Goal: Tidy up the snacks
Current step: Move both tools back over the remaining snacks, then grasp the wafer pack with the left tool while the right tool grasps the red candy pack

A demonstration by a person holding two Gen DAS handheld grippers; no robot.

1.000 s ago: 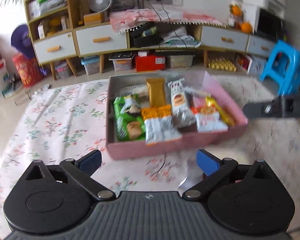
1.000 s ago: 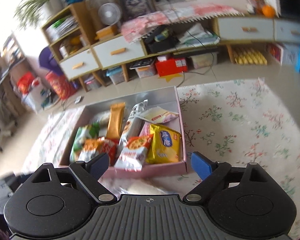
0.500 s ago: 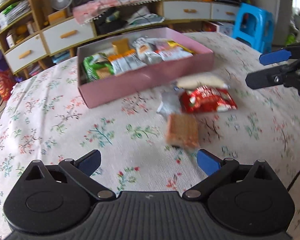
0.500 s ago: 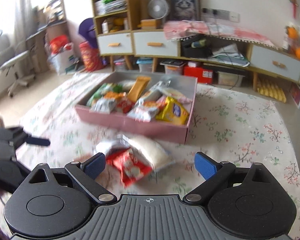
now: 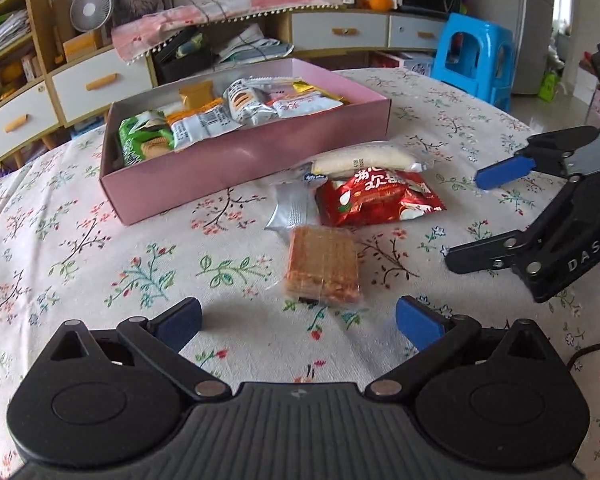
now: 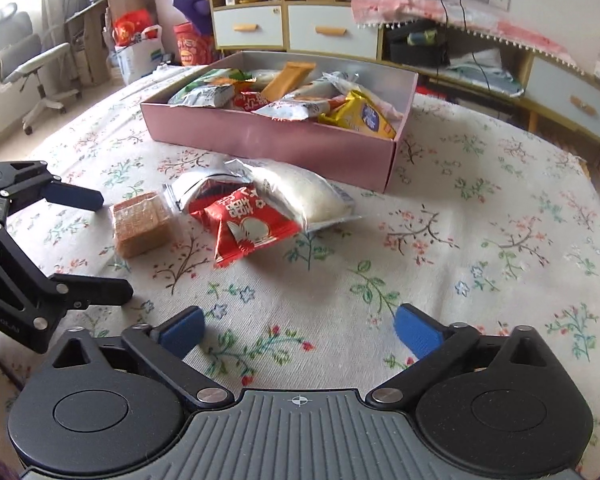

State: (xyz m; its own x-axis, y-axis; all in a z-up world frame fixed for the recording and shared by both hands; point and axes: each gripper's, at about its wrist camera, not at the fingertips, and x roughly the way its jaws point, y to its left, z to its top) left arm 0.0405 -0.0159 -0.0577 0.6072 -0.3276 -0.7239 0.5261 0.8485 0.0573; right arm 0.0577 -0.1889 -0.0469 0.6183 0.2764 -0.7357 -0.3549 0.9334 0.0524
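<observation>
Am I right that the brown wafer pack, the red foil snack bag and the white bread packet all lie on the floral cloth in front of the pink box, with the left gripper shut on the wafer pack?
Not quite. The left gripper is open and empty; the left wrist view shows the brown wafer pack lying free ahead of its fingers. The rest holds: the red foil snack bag and white bread packet lie on the floral cloth in front of the pink box.

Three snack packets (image 5: 376, 199) lie on the table (image 5: 100, 264) before the box (image 5: 236, 160).
</observation>
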